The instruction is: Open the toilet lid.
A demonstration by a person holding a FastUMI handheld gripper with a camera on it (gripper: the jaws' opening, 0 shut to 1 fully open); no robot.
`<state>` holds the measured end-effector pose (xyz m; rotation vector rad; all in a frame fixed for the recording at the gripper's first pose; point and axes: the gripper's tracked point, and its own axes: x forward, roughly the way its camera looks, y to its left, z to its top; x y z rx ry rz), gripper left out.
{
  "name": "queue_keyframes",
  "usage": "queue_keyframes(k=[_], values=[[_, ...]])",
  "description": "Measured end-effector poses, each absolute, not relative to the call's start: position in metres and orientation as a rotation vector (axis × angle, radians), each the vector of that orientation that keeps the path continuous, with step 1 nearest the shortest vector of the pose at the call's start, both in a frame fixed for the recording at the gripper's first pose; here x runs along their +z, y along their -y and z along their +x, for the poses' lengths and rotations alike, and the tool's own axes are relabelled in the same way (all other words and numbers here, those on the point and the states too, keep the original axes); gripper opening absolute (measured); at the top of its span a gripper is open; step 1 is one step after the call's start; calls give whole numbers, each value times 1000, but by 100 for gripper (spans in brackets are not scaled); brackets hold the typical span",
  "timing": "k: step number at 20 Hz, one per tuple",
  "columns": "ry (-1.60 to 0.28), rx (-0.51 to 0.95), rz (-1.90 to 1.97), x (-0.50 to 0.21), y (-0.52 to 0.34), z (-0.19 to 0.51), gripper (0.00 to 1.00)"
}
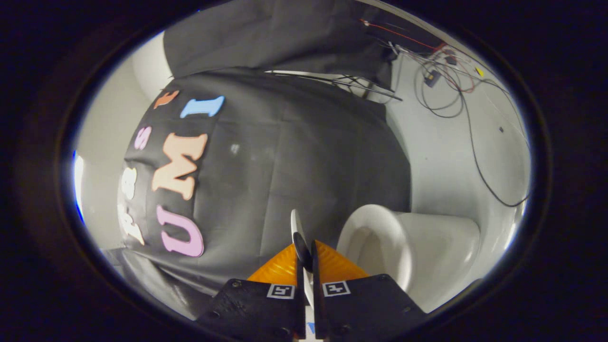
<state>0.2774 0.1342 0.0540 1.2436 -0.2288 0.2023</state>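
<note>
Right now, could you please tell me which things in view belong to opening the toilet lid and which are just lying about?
Part of the job:
- toilet lid, seen edge-on, pinched between the fingers
- gripper, shut on the lid
- toilet seat, beside the lid
- toilet bowl

Just lying about:
- loose cables on the wall behind the toilet

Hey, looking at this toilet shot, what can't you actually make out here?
- Toilet lid: seen edge-on between the gripper fingers; its faces and hinge are hidden.
- Toilet bowl: inside is in shadow.
- Small parts on the cables on the wall: too small to identify.
</note>
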Motion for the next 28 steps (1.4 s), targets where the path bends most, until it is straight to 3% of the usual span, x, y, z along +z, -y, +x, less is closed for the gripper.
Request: queue_keyframes(k=[8,16,28], values=[[294,326,960,141,-240,238,10],[253,357,608,176,-323,227,10],[221,532,206,184,-473,206,10]])
